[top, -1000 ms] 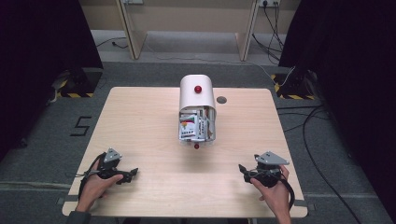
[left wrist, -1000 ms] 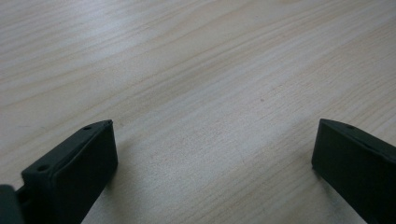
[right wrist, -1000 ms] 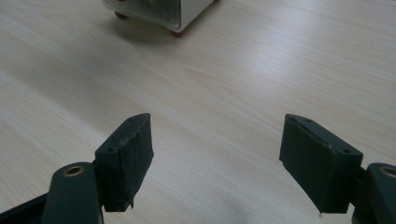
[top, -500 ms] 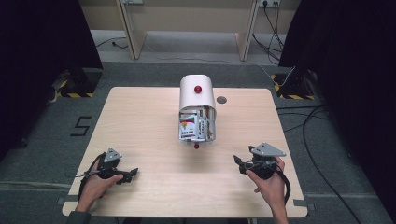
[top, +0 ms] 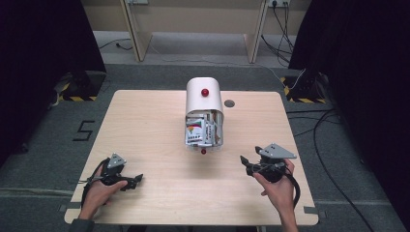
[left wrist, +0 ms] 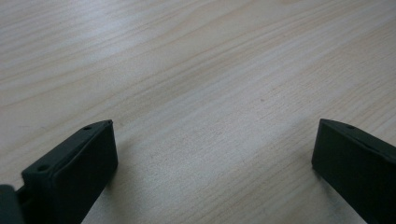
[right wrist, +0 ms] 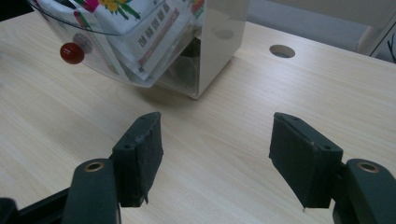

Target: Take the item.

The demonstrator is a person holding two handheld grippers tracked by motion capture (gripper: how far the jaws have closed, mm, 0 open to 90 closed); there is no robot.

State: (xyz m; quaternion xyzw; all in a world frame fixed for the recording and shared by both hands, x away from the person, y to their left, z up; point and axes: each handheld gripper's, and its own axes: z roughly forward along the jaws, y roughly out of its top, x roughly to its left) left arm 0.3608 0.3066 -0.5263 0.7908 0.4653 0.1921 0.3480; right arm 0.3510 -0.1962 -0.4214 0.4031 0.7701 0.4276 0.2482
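A cream box [top: 204, 99] with a rounded top and a red knob [top: 205, 92] stands at the table's middle back. Its clear front flap [top: 203, 133] carries a second red knob [top: 203, 151] and shows printed packets [top: 196, 130] behind it. My right gripper [top: 245, 162] is lifted off the table, right of the box and nearer the person, and points toward it. In the right gripper view its jaws [right wrist: 217, 135] stand open; they have just been closing a little with nothing between them. The flap [right wrist: 116, 42] and its knob [right wrist: 72, 52] lie ahead. My left gripper [top: 135, 180] rests open at the front left [left wrist: 215, 135] over bare wood.
The light wooden table [top: 145, 125] has a round cable hole [top: 229, 103] just right of the box, also seen in the right gripper view [right wrist: 282, 51]. Dark curtains flank the table, and cables lie on the floor at the right.
My right gripper has risen and moved a little toward the box, with its jaws slightly narrower. The left gripper and the box have stayed in place.
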